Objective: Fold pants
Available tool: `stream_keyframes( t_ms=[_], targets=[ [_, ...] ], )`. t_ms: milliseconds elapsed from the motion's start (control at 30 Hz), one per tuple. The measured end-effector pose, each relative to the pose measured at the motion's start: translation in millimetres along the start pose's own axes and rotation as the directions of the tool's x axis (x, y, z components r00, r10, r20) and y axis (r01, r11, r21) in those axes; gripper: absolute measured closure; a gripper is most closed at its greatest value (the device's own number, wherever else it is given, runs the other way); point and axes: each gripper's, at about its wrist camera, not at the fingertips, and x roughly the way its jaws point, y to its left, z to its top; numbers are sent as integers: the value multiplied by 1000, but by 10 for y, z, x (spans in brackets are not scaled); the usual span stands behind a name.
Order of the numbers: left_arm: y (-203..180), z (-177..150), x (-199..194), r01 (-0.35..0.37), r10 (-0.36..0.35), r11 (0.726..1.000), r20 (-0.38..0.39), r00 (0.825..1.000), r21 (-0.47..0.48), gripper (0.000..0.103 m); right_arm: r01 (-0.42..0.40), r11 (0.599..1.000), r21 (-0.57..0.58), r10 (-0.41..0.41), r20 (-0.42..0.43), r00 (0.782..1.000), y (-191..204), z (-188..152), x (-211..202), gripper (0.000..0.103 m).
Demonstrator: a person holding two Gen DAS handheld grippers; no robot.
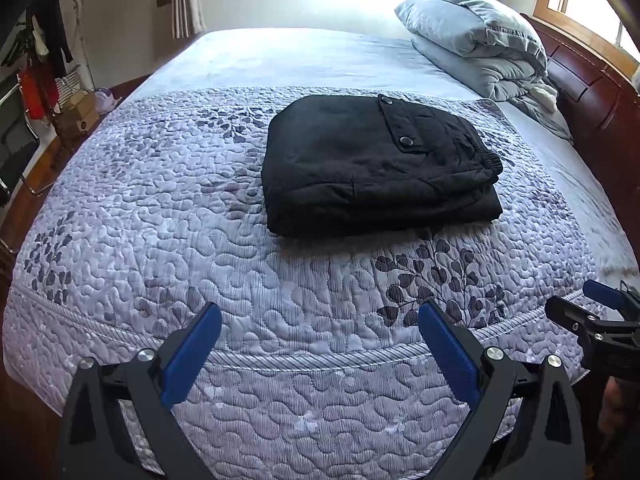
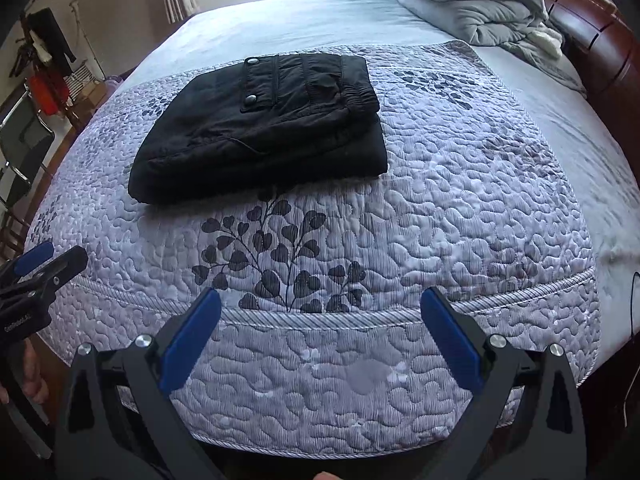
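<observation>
The left gripper [image 1: 320,344] is held low over the near edge of the bed, pointing forward, and its jaws are spread wide with nothing between them. The right gripper [image 2: 320,332] has the same pose just beside it, also with jaws spread wide and empty. In the right wrist view a part of a hand [image 2: 30,376] is seen under the left gripper at the left border.

There is one pair of black pants [image 1: 380,168], folded into a thick rectangle. It lies on the quilt [image 1: 200,240], well ahead of both pairs of jaws, touching neither. Two snap buttons are visible on its pocket flap [image 1: 398,124]. Far beyond the pants, to the right, one folded grey blanket [image 1: 480,40] rests near the wooden headboard [image 1: 592,92].
</observation>
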Motion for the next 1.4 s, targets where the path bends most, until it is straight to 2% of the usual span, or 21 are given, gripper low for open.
stream_keyframes(
  t_ms=[800, 1400],
  targets=[
    [26, 18, 64, 3, -3, 1000, -14, 1000, -2, 4, 6, 1000, -3, -6, 7, 1000, -34, 50, 5, 3],
    [51, 9, 45, 12, -12, 1000, -20, 1000, -3, 4, -6, 1000, -19, 6, 17, 1000, 134, 100, 1, 3]
  ],
)
